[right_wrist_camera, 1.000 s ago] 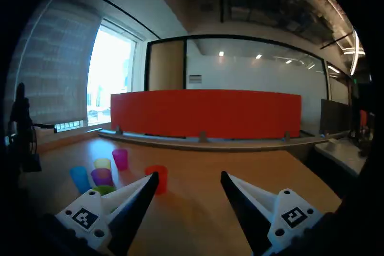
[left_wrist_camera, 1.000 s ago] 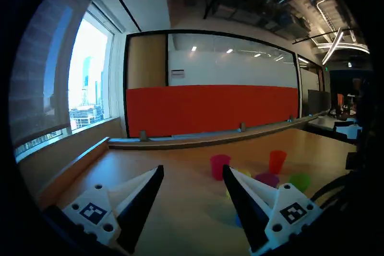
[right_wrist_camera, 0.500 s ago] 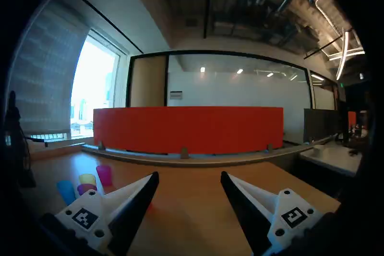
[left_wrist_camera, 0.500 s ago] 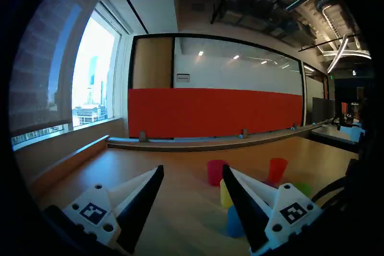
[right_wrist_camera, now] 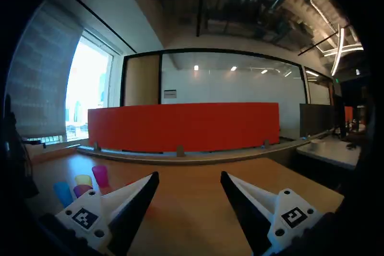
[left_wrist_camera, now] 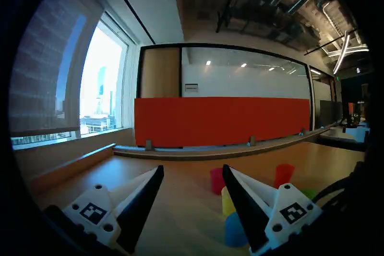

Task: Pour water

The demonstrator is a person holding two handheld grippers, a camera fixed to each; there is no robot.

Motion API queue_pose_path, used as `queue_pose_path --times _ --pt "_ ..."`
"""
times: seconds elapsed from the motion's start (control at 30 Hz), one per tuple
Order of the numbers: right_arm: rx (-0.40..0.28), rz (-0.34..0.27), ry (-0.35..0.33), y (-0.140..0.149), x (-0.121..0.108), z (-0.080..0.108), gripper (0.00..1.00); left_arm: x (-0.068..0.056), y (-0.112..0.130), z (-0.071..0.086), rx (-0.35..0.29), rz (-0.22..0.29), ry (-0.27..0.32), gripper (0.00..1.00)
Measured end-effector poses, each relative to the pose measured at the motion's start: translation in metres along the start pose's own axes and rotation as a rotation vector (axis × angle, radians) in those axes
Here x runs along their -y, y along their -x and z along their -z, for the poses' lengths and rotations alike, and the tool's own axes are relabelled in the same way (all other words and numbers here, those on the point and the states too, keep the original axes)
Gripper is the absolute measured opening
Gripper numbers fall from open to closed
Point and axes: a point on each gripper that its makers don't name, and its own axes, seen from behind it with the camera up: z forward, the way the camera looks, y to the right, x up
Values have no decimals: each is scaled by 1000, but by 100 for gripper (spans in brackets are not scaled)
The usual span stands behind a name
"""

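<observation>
Several coloured plastic cups stand on a wooden table (left_wrist_camera: 187,193). In the left gripper view I see a pink cup (left_wrist_camera: 216,179), a yellow cup (left_wrist_camera: 226,202), a blue cup (left_wrist_camera: 234,229), a red cup (left_wrist_camera: 283,175) and a green cup (left_wrist_camera: 309,192), partly behind the right finger. My left gripper (left_wrist_camera: 192,186) is open, low over the table, with the cups just right of its gap. In the right gripper view the pink cup (right_wrist_camera: 101,176), yellow cup (right_wrist_camera: 83,179), purple cup (right_wrist_camera: 80,190) and blue cup (right_wrist_camera: 63,192) sit at the left. My right gripper (right_wrist_camera: 188,186) is open and holds nothing.
A red divider panel (left_wrist_camera: 221,120) runs along the table's far edge, with a glass wall behind it. A bright window (left_wrist_camera: 98,95) and a wooden ledge (left_wrist_camera: 72,167) lie to the left. Desks with monitors (right_wrist_camera: 317,119) stand at the right.
Both cameras have tilted up and dropped lower, so the cups sit lower in both views. The red cup has slipped behind the right gripper's left finger. Both grippers stay open.
</observation>
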Motion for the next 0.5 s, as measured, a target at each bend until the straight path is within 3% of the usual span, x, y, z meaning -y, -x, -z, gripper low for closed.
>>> queue_pose_path --times 0.5 --pt "-16 -14 21 -10 -2 7 99 10 28 -3 -16 11 -26 90"
